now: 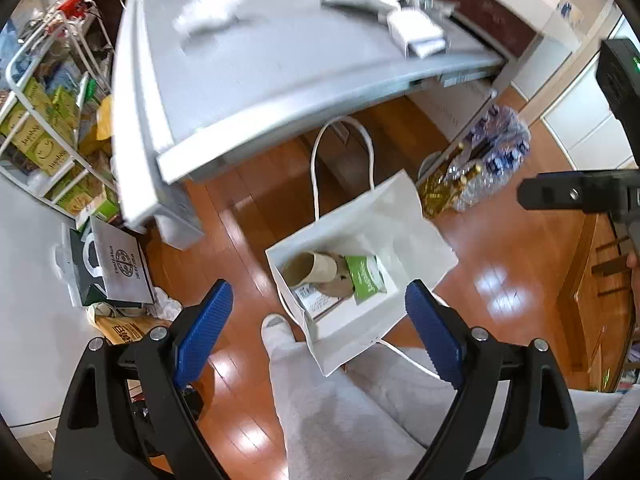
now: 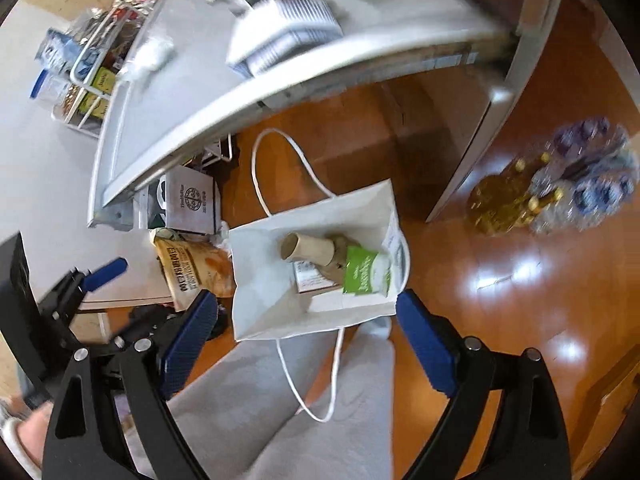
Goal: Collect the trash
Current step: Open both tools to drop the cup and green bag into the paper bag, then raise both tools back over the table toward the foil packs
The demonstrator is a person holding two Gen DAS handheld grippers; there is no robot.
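Observation:
A white paper bag (image 1: 400,216) with rope handles stands open on the wooden floor, directly below both grippers. Inside lie a cardboard tube (image 1: 312,270), a green packet (image 1: 366,276) and a printed card. The right wrist view shows the same bag (image 2: 260,280), tube (image 2: 308,250) and green packet (image 2: 364,270). My left gripper (image 1: 318,292) hangs open above the bag with nothing between its blue pads. My right gripper (image 2: 306,298) is also open and holds nothing. A crumpled white tissue (image 1: 216,16) lies on the grey table (image 1: 280,80).
A person's grey trouser legs and a socked foot (image 1: 276,324) stand next to the bag. A wire rack with green boxes (image 1: 36,136) is at the left, a grey printed bag (image 1: 116,268) on the floor, and wrapped bottles (image 1: 492,152) at the right. Boxes and papers (image 1: 416,30) lie on the table.

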